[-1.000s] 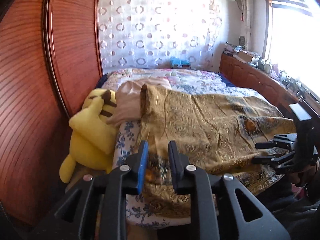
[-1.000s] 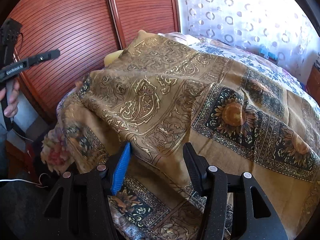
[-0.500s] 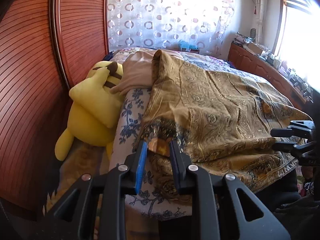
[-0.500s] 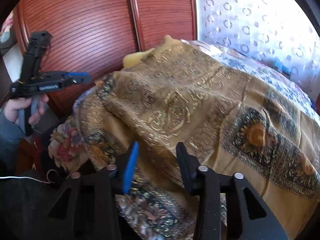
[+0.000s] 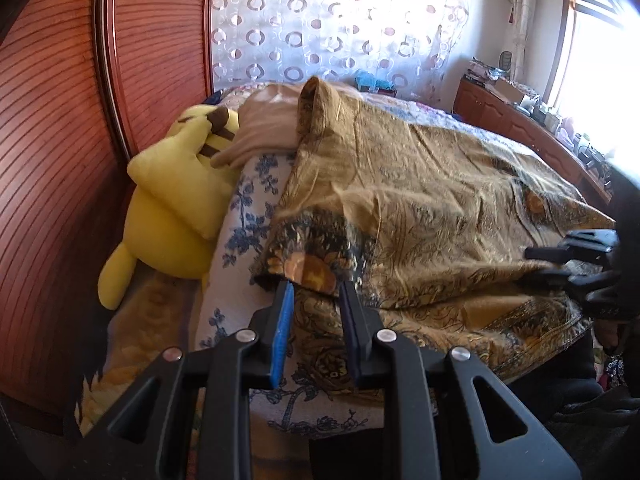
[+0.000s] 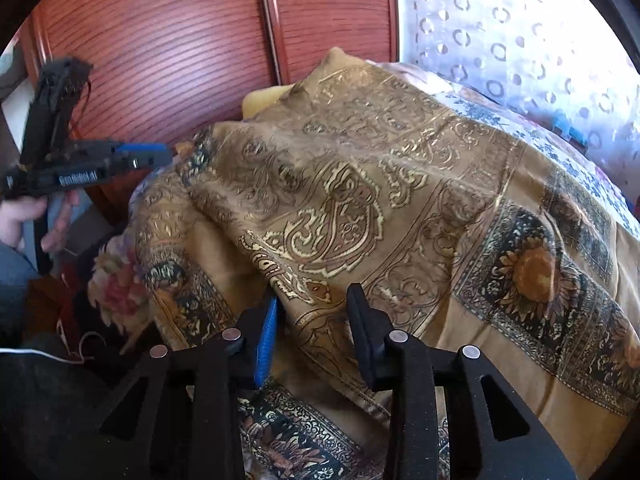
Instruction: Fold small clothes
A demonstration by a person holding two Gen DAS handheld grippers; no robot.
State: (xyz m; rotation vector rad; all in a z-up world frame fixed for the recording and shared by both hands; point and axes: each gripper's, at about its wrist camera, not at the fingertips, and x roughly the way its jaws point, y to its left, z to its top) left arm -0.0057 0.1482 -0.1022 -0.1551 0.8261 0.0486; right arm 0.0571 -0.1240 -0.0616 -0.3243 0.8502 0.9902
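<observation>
1. My left hand-held gripper (image 5: 316, 292) is at the near left corner of the golden patterned cloth (image 5: 420, 200). A folded edge of the cloth hangs over the two fingertips, and the gap between the fingers is narrow. I cannot tell if they already pinch the cloth or only stand under it.
2. My right hand-held gripper (image 6: 314, 300) is at the front edge of the same cloth (image 6: 360, 184). Its fingers stand wider apart, with a ridge of cloth lying between them; I cannot tell if they press on it.
3. The cloth lies spread on the bed (image 5: 244, 216), over a sheet with blue flowers, and it is wrinkled, with one layer turned back over the other near the front.
4. A yellow plush toy (image 5: 172, 204) lies at the left side of the bed, between the mattress and the red wooden wardrobe (image 5: 60, 140). It is just beside the cloth corner, close to my left gripper.
5. A beige pillow (image 5: 260, 128) is at the head of the bed, touching the toy, and the far corner of the cloth rises over it.
6. Behind the bed hangs a white curtain (image 5: 320, 20) with circles. A wooden cabinet (image 5: 520, 128) with small things on top stands under the bright window on the right.
</observation>
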